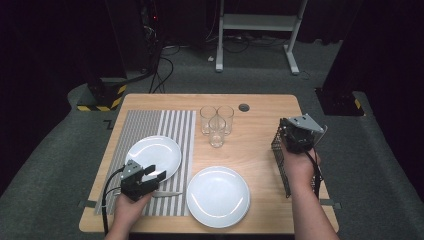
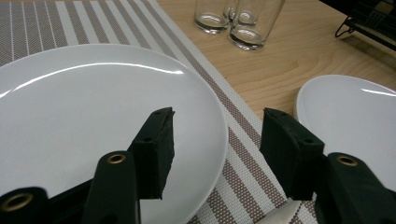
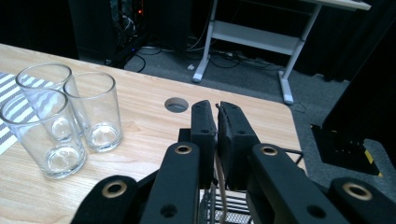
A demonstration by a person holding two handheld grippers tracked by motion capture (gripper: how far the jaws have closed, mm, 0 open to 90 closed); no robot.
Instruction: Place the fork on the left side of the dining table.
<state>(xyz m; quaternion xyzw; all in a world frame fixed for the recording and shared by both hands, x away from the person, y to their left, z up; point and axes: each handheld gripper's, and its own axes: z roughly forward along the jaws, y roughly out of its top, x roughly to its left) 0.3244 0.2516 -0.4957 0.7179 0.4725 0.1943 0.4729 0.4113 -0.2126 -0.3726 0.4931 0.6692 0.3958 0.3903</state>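
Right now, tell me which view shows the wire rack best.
The high view: the wire rack stands on edge along the table's right side under the right gripper. The right gripper view catches wires between its jaws; the left gripper view, a far corner.

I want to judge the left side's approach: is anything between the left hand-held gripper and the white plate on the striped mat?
Nothing visible stands in the way. The left hand-held gripper hangs open at the near right rim of the plate on the mat; whether a pad touches it I cannot tell. The second plate and the glasses lie off to the side.

High view looks down overhead; gripper views sit close, sharing the glasses (image 1: 216,125).
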